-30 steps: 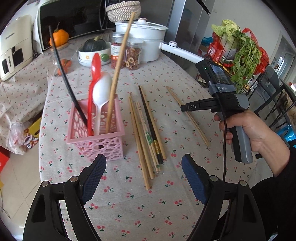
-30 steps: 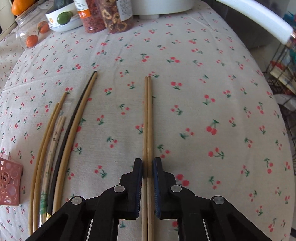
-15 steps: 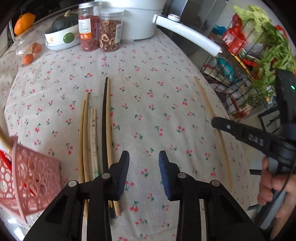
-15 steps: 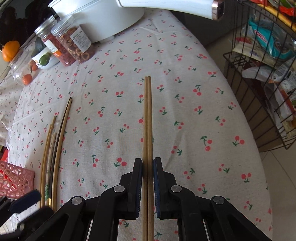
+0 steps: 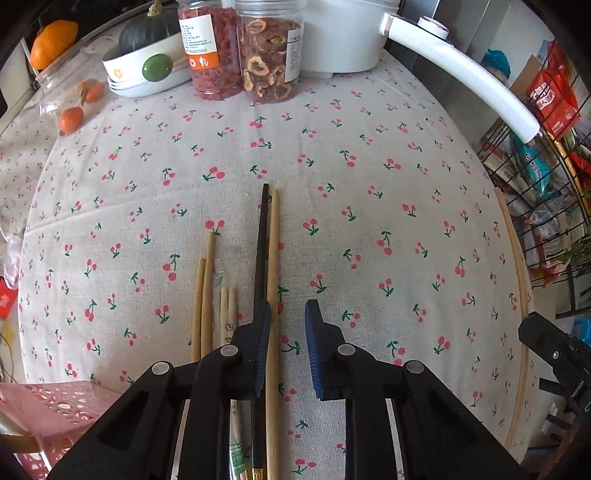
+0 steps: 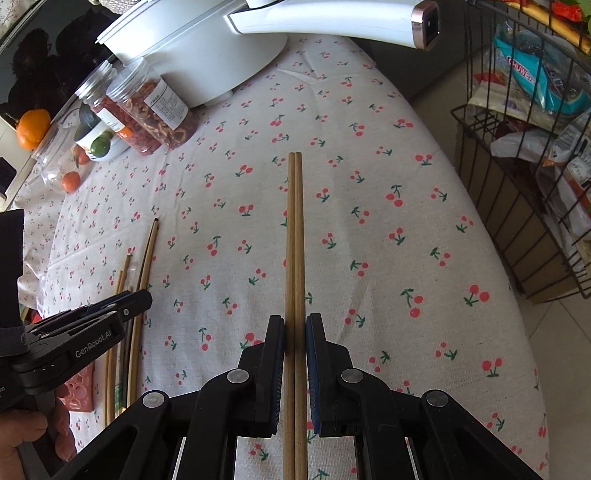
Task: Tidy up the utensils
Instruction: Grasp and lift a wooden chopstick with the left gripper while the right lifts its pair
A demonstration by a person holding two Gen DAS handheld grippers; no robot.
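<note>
The right tongs (image 6: 294, 363) are clamped on a pair of wooden chopsticks (image 6: 295, 229), which run straight ahead of the pads, seemingly a little above the cloth. The left tongs (image 5: 286, 343) point steeply down at the loose bunch; their jaws have just been closing, and a pale bamboo chopstick (image 5: 272, 266) lies in the gap. The right pad stands clear of it, so no grip is made; a black chopstick (image 5: 261, 251) runs under the left pad.

I judge this the gathering step: one pair in hand, the next being picked. The left tongs need to finish closing on the pale stick, and perhaps the black one, without nudging the other sticks (image 5: 207, 295) just to their left, then carry the catch to the pink basket (image 5: 44, 410), low and left of them.

Outward lies a worktop (image 5: 369, 177) under a cherry-print cloth. Far ahead of the tongs stand two jars (image 5: 240, 48), a white pot (image 5: 343, 33) with a long handle, a dark squash in bowls (image 5: 147, 55) and small oranges. To the right, beyond the edge, a wire rack (image 6: 524, 155) holds packets.
</note>
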